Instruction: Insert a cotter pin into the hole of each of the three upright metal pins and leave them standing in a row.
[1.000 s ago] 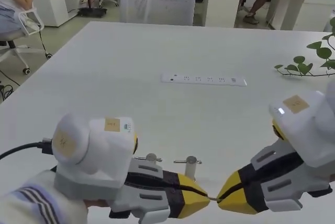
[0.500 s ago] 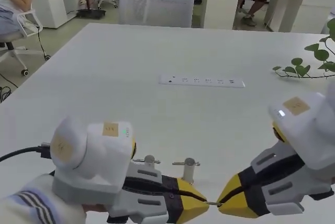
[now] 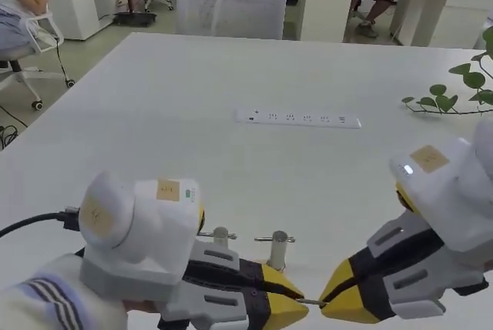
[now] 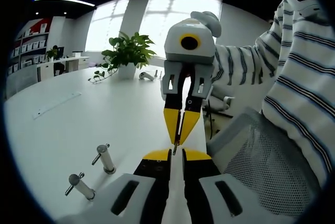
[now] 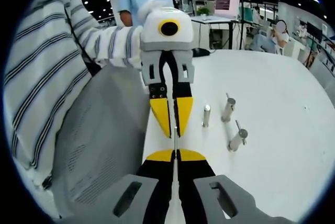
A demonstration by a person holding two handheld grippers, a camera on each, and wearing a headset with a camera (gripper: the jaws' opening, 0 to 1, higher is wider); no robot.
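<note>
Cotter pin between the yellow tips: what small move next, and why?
Probably one lets go so the other carries the cotter pin to the bare metal pin: left gripper and right gripper both pinch it; two pins already have theirs.

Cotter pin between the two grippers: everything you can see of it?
The cotter pin is a thin, pale metal sliver, too small to show loop or legs. It spans the gap between the yellow tips of the left gripper and the right gripper, which meet nose to nose, jaws closed on its ends, in the air above the table.
</note>
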